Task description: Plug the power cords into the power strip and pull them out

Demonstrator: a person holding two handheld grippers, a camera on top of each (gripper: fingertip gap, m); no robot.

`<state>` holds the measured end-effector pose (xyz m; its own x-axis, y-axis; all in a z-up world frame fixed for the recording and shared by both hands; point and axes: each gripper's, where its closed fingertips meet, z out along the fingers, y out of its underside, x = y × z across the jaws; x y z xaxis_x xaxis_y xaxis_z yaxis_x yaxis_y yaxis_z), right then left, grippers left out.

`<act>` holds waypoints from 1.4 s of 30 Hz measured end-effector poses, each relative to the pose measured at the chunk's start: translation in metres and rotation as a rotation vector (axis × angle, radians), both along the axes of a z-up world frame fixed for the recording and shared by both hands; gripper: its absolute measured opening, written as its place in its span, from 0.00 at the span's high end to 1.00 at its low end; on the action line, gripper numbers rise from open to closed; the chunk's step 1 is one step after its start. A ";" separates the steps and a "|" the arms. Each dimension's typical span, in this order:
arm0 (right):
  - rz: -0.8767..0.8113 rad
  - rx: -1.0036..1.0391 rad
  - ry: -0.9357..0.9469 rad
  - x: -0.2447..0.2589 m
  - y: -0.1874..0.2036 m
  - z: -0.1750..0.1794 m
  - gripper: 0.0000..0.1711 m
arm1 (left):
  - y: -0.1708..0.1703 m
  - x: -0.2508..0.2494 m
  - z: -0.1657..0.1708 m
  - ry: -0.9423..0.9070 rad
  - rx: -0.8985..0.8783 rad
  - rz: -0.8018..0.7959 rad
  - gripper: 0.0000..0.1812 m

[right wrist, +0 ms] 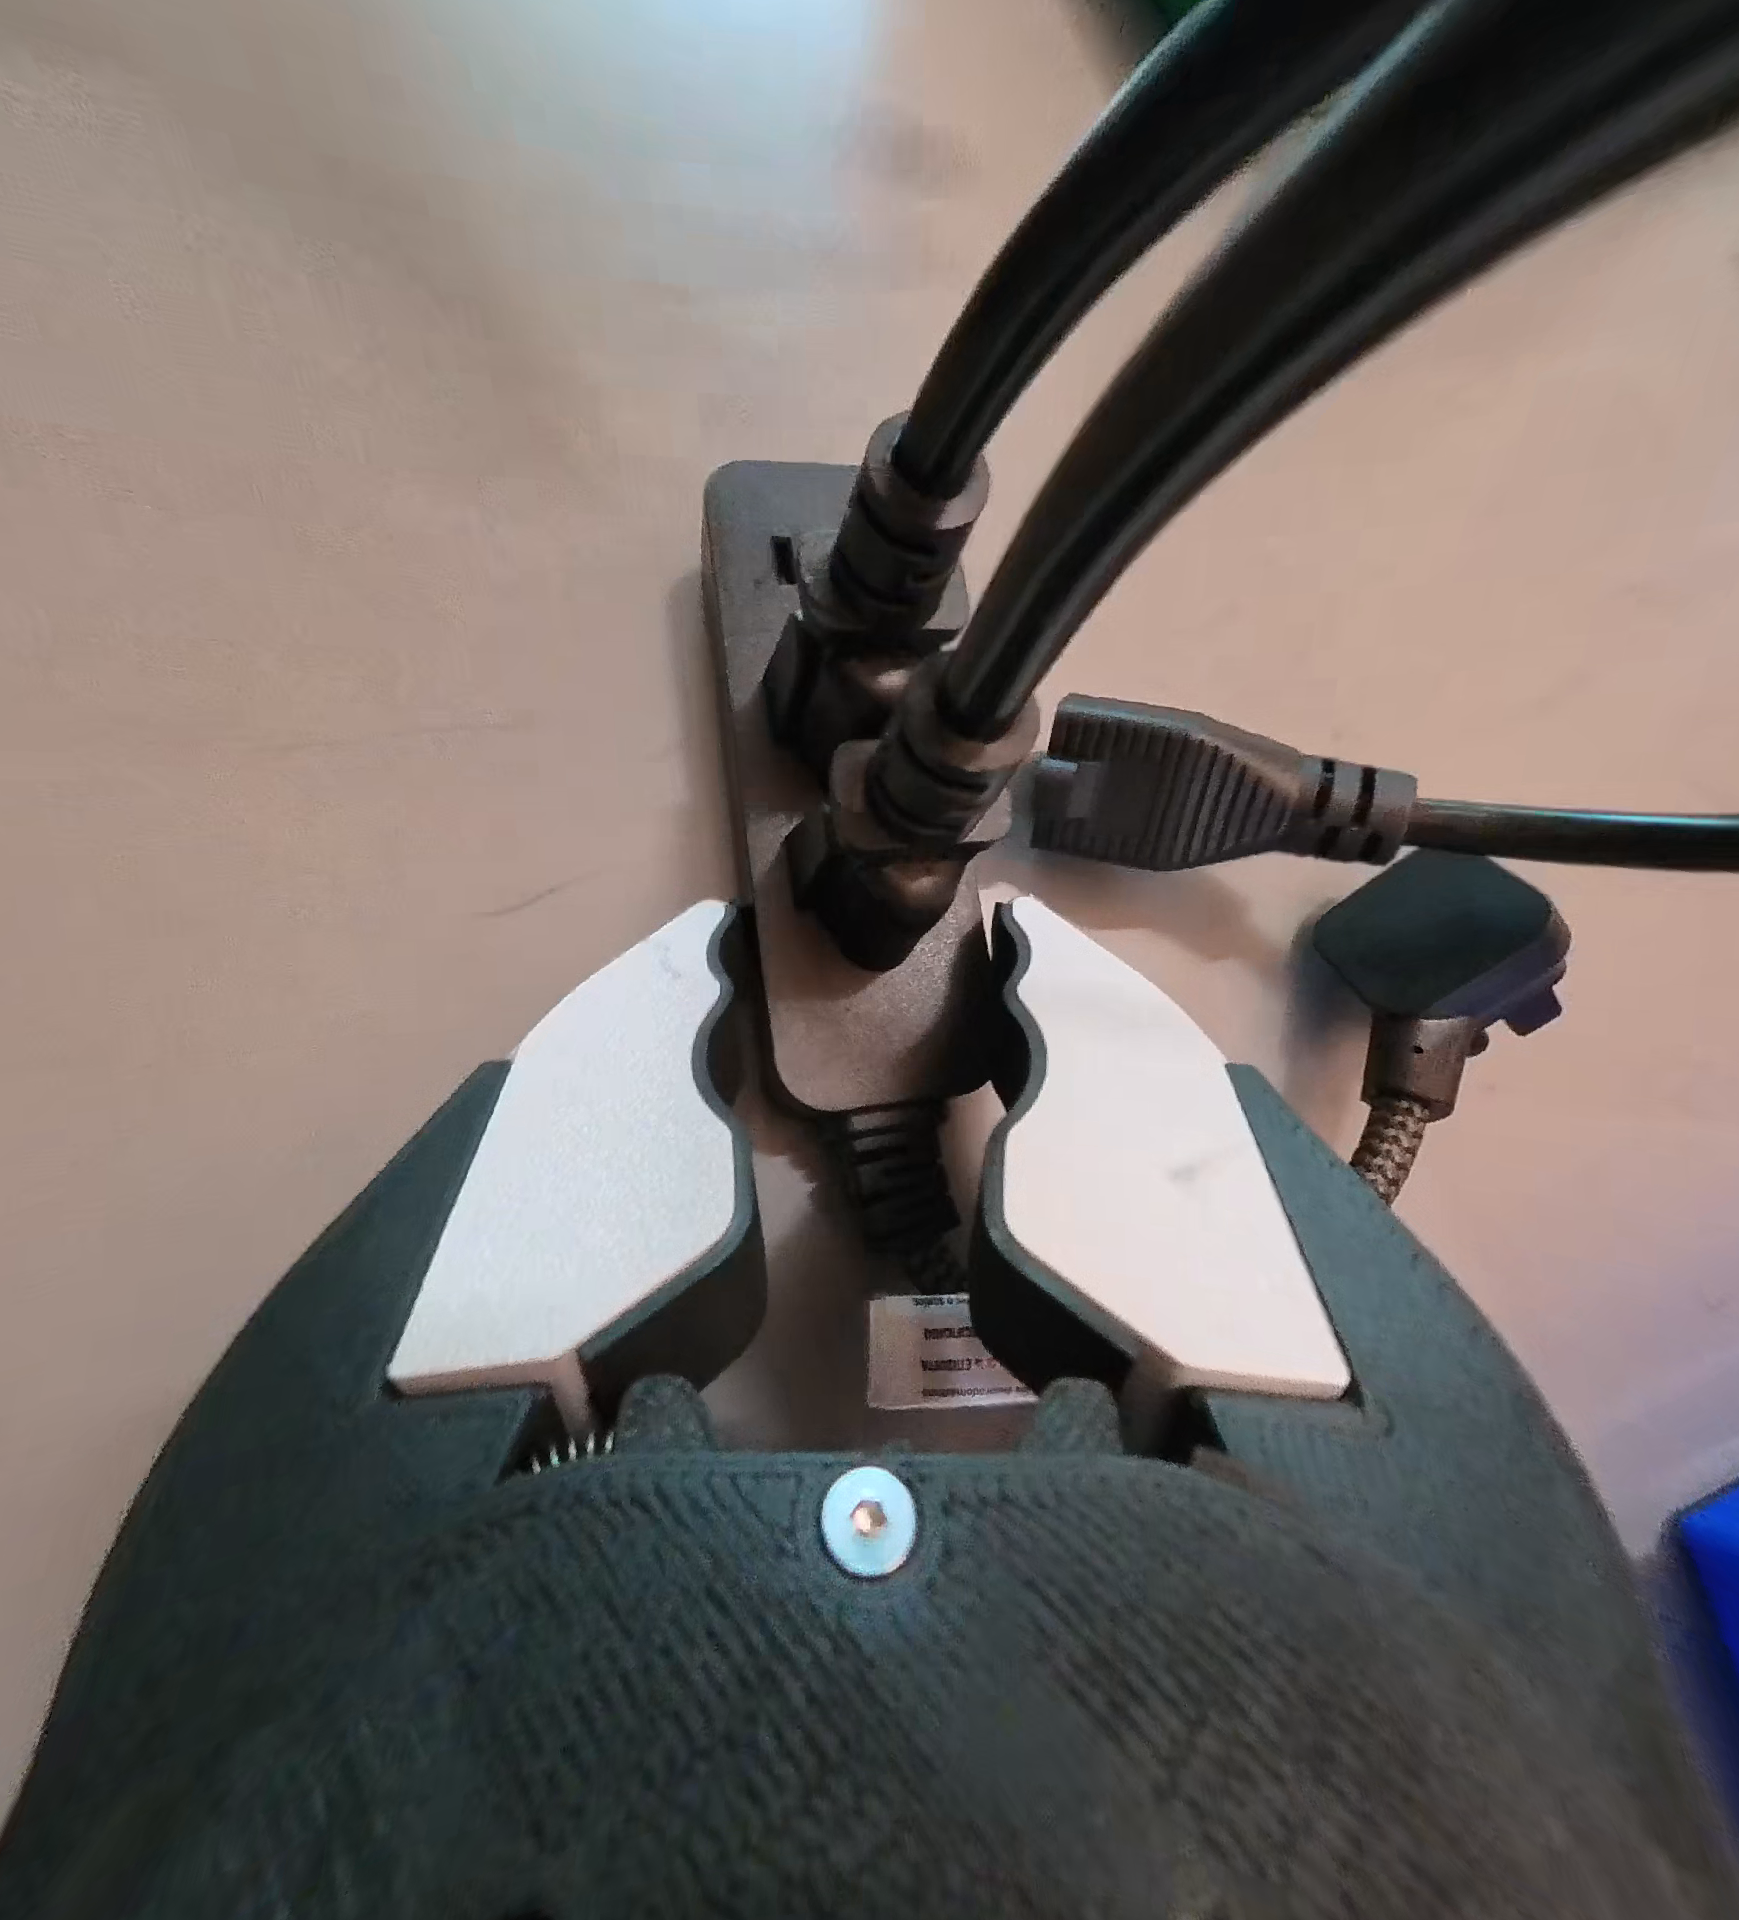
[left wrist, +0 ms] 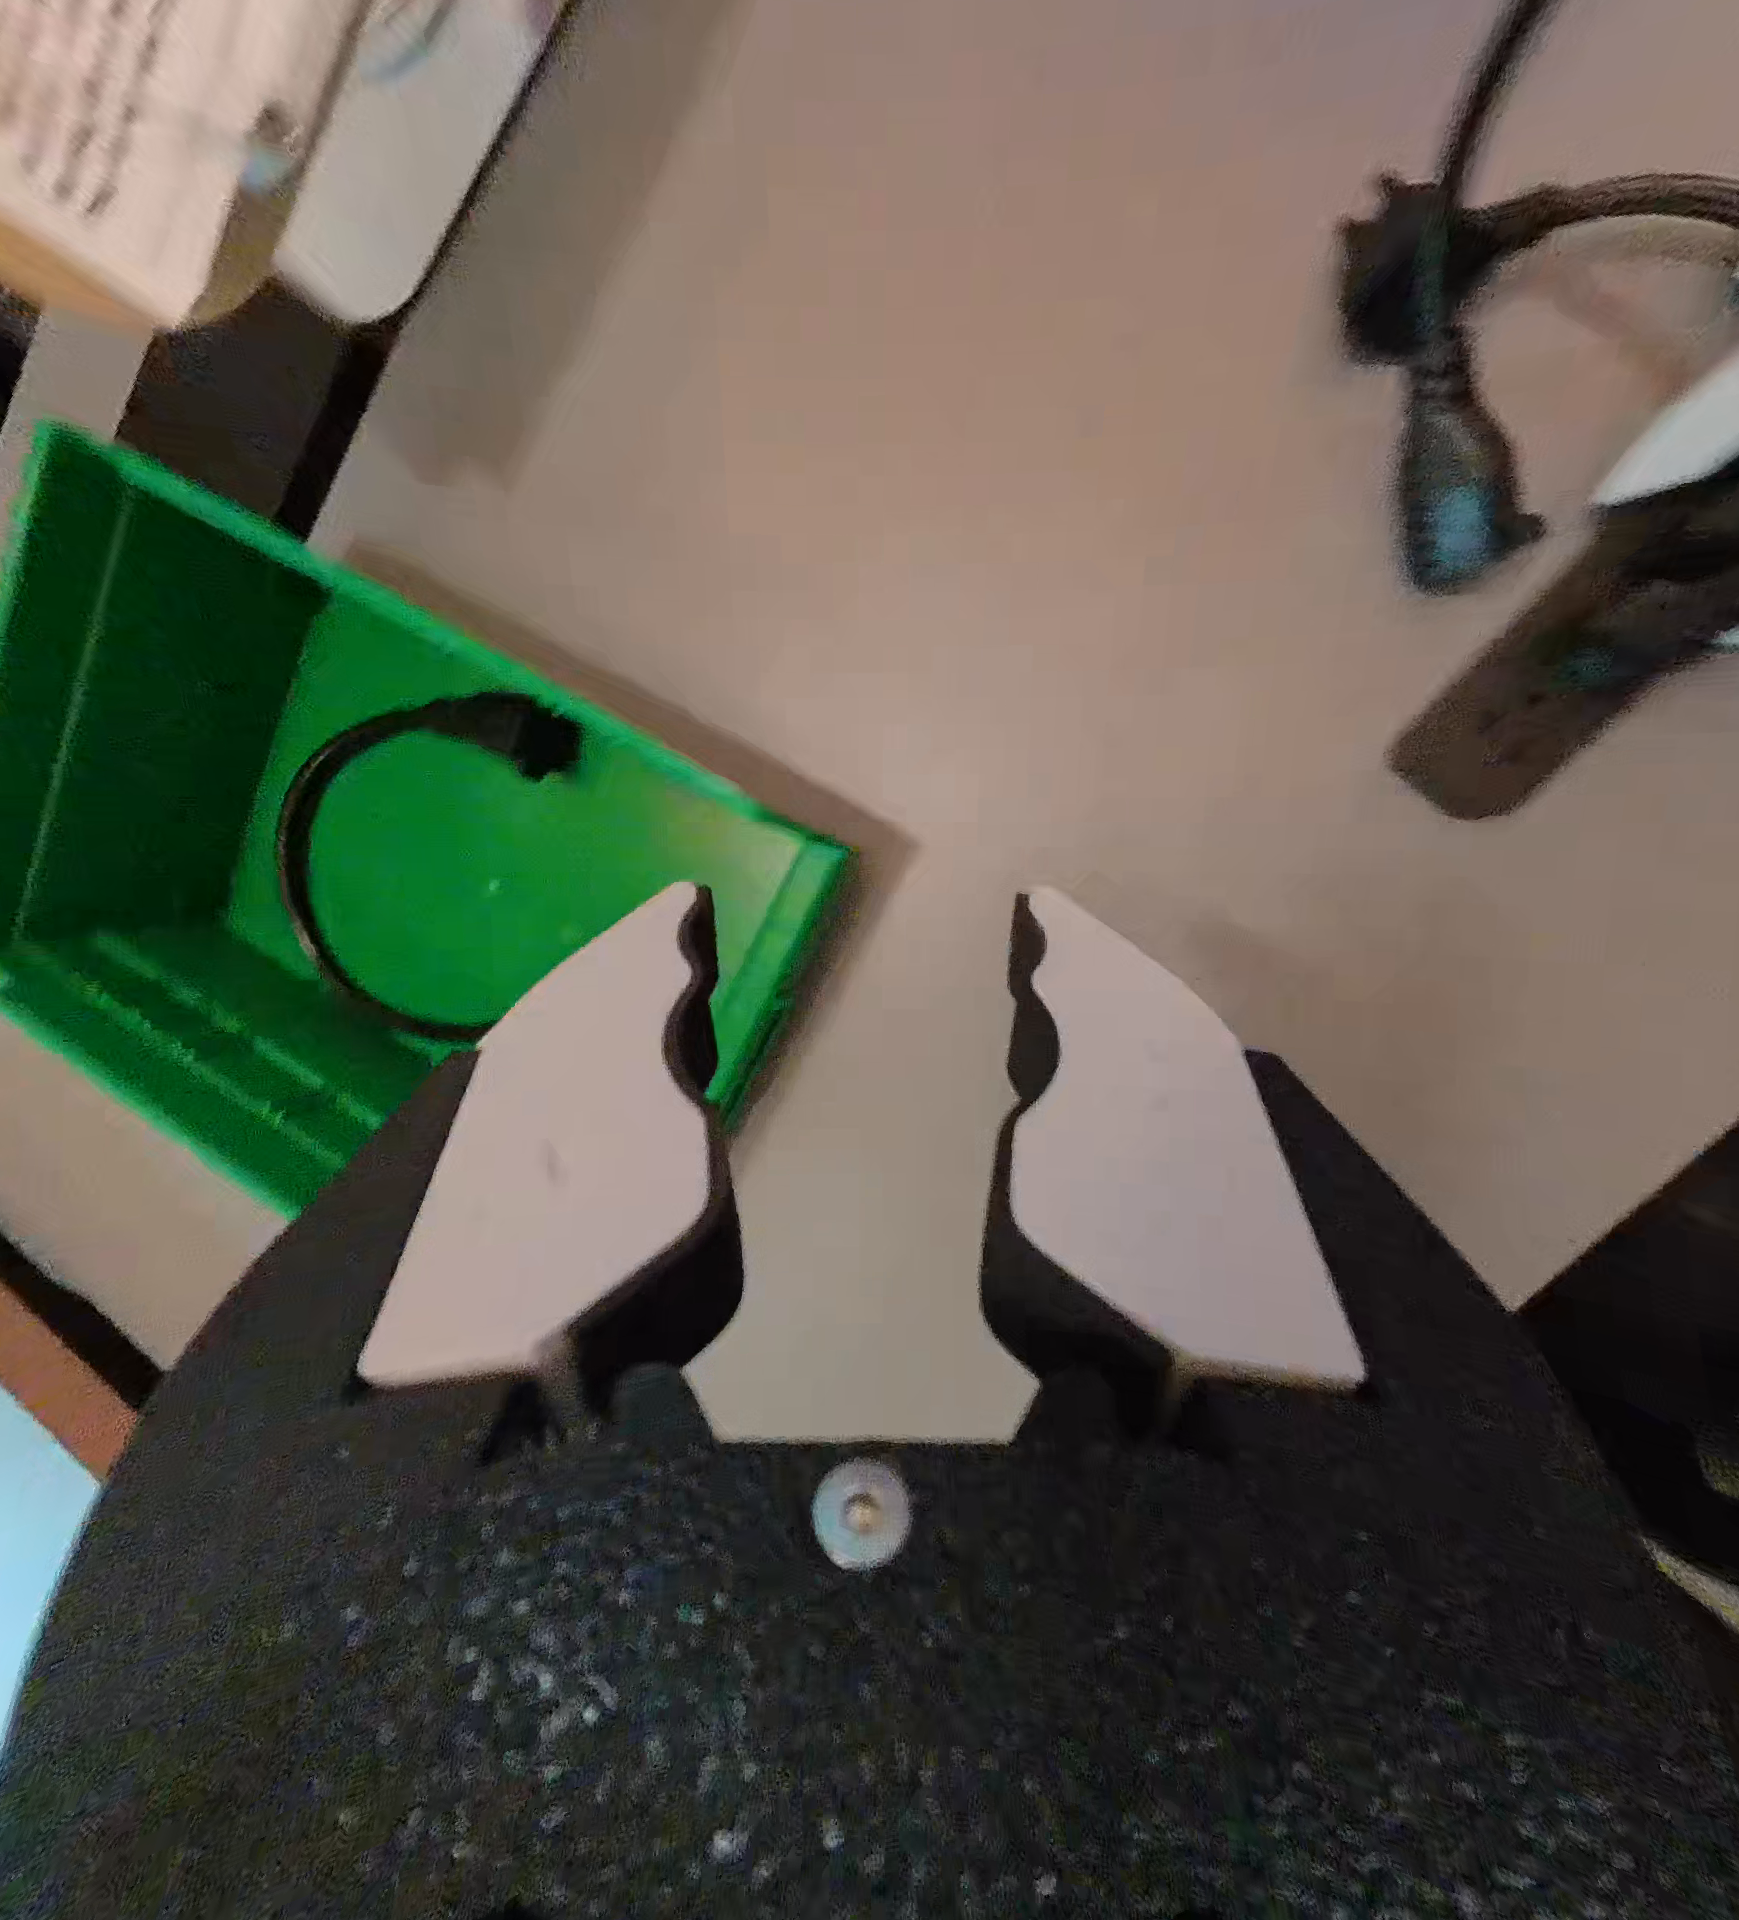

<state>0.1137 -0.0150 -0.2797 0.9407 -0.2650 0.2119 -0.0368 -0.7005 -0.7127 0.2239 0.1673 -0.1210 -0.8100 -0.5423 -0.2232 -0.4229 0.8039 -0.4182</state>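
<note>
- Left wrist view: the left claw point(left wrist: 863, 997) hangs wide and empty over the pale desk point(left wrist: 1000, 520). A green bin point(left wrist: 169, 727) with a cable loop lies at its left tip; the strip point(left wrist: 1571, 675) sits well ahead to the right, blurred.
- Right wrist view: the right claw point(right wrist: 865, 997) straddles the strip's point(right wrist: 844, 997) near end, seemingly pinning it. Two plugs point(right wrist: 875, 831) stand seated just ahead; a loose connector point(right wrist: 1187, 790) lies right.
- Risk, I'd say: if that hold slips, pulling a plug lifts the whole strip.
</note>
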 end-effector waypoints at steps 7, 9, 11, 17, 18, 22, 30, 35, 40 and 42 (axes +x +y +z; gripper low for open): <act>0.088 -0.079 0.018 -0.014 -0.007 -0.001 0.60 | 0.103 0.069 -0.063 0.210 0.026 0.399 0.70; 0.099 -0.099 0.040 -0.018 -0.014 0.001 0.56 | 0.109 0.076 -0.090 0.311 0.003 0.508 0.66; 0.097 -0.105 0.096 -0.024 -0.021 0.004 0.52 | 0.111 0.083 -0.113 0.415 -0.064 0.636 0.64; 0.182 -0.126 0.200 -0.054 -0.035 0.021 0.56 | 0.128 0.110 -0.150 0.526 -0.130 0.924 0.71; 0.200 -0.132 0.207 -0.059 -0.036 0.023 0.57 | 0.136 0.112 -0.151 0.509 -0.084 0.940 0.82; 0.261 -0.153 0.225 -0.072 -0.033 0.024 0.61 | 0.141 0.113 -0.152 0.524 -0.006 0.920 0.83; 0.302 -0.267 0.303 -0.087 -0.043 0.008 0.63 | 0.162 0.111 -0.165 0.478 0.214 0.988 0.66; 0.271 -0.276 0.289 -0.084 -0.048 0.013 0.66 | 0.155 0.113 -0.168 0.490 0.131 0.972 0.74; 0.258 -0.271 0.244 -0.080 -0.051 0.020 0.66 | 0.161 0.117 -0.169 0.420 0.034 0.941 0.84; 0.247 -0.268 0.237 -0.078 -0.052 0.021 0.66 | 0.160 0.118 -0.168 0.387 0.002 0.909 0.84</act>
<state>0.0353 -0.0671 -0.2586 0.9999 0.0092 0.0130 0.0144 -0.8678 -0.4966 0.3421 0.3277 -0.2890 -0.1021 -0.9943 -0.0322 -0.9872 0.1053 -0.1197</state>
